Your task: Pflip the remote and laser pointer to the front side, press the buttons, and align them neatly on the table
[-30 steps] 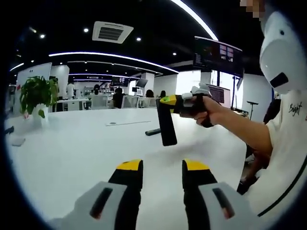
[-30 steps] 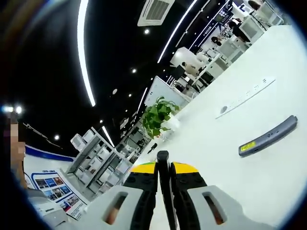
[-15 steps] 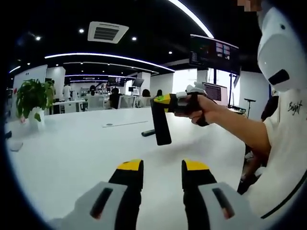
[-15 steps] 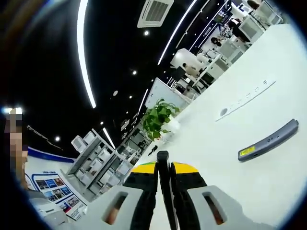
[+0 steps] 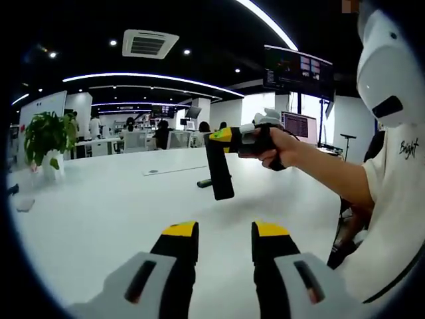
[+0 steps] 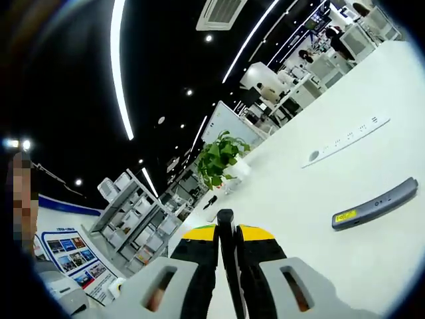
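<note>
Two task items are in play: the remote (image 5: 218, 171) and the laser pointer (image 6: 376, 204); the remote is a slim black bar held off the table (image 5: 99, 206), hanging down from the right hand-held gripper (image 5: 226, 137), whose yellow-tipped jaws are pressed together on its upper end; in the right gripper view the same bar shows edge-on as a thin dark strip (image 6: 228, 252) rising between the two jaws of that hand-held gripper (image 6: 227, 234); which face of the remote is turned forward cannot be told from either view; the laser pointer lies flat on the table, well apart from the remote, with a yellow label near one end and small buttons along its length, and appears in the left gripper view as a short dark bar (image 5: 204, 183) beyond the hanging remote; the left hand-held gripper (image 5: 224, 236) is spread, holds nothing and hovers low over bare table surface.

Step in hand, by judgement: the flip of the remote, at the carry stage; button pressing and alignment are not yet done.

Next move, by judgement: lower the remote flat with the button face up; release; the free left hand-held gripper is placed to steady or press; risk: the bar pivots in a pinch taken at one end.

A potted plant (image 5: 46, 136) stands at the far table edge.
</note>
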